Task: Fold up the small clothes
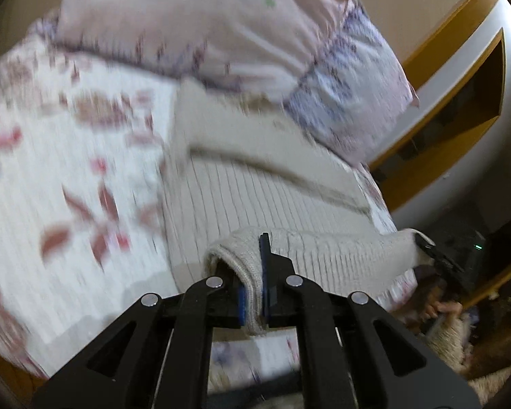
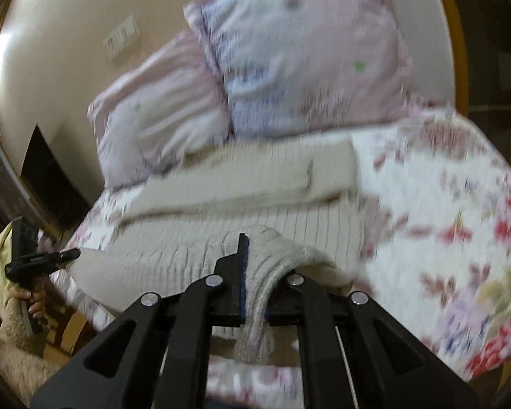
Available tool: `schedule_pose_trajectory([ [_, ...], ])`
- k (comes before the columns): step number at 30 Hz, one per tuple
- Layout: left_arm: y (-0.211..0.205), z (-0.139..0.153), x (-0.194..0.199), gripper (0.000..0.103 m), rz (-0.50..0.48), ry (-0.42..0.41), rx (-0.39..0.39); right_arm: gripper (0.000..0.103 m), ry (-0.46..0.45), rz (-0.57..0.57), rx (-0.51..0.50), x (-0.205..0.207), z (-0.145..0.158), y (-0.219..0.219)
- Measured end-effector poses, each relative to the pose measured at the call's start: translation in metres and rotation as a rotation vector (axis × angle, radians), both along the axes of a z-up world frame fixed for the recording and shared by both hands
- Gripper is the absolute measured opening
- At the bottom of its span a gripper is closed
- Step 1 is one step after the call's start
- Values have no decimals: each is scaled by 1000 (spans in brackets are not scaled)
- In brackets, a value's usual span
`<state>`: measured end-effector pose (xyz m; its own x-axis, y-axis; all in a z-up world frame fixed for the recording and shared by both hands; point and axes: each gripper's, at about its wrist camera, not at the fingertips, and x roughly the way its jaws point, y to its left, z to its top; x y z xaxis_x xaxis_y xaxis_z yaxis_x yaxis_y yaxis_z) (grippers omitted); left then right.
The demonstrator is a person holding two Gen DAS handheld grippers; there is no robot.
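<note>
Jaws of both the left gripper (image 1: 255, 283) & right gripper (image 2: 255, 283) were clamped on the sweater (image 1: 255, 191) hem, its far part on the bed (image 1: 68, 156). Blurry, but the grip looked shallow; knit could slip w/ uneven lifting.

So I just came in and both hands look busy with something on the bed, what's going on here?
A person is folding a cream ribbed knit sweater spread on a bed with a floral quilt. The left tool is shut on one corner of the sweater's near hem, and the right tool is shut on the other, so the hem is raised off the quilt between them. The sweater's far part lies flat, in front of two pillows. The fold is not yet laid over.
</note>
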<state>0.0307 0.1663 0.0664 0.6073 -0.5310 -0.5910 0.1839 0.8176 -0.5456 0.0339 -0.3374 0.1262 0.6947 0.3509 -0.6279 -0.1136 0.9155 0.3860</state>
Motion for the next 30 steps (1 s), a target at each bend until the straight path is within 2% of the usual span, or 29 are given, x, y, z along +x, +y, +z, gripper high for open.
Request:
schedule_pose_trajectory([
  [3, -2, 17, 23, 6, 35, -52, 38, 6, -53, -34, 21, 23, 7, -2],
  [8, -10, 38, 68, 6, 57, -128, 107, 6, -76, -83, 51, 59, 11, -7],
  [14, -9, 53, 117, 6, 75, -169, 106, 6, -90, -136, 52, 95, 10, -6],
  [19, -13, 50, 149, 6, 82, -181, 105, 6, -87, -173, 68, 121, 2, -9],
  [22, -13, 34, 170, 5, 91, -156, 96, 6, -62, -194, 72, 136, -12, -10],
  [25, -12, 4, 193, 5, 100, -78, 75, 6, -4, -206, 65, 153, -36, -9],
  [28, -9, -22, 209, 5, 104, 12, 22, 6, 94, -217, 72, 172, -68, -11],
  [30, -3, -40, 218, 5, 111, 81, -44, 6, 157, -233, 101, 181, -88, -15],
])
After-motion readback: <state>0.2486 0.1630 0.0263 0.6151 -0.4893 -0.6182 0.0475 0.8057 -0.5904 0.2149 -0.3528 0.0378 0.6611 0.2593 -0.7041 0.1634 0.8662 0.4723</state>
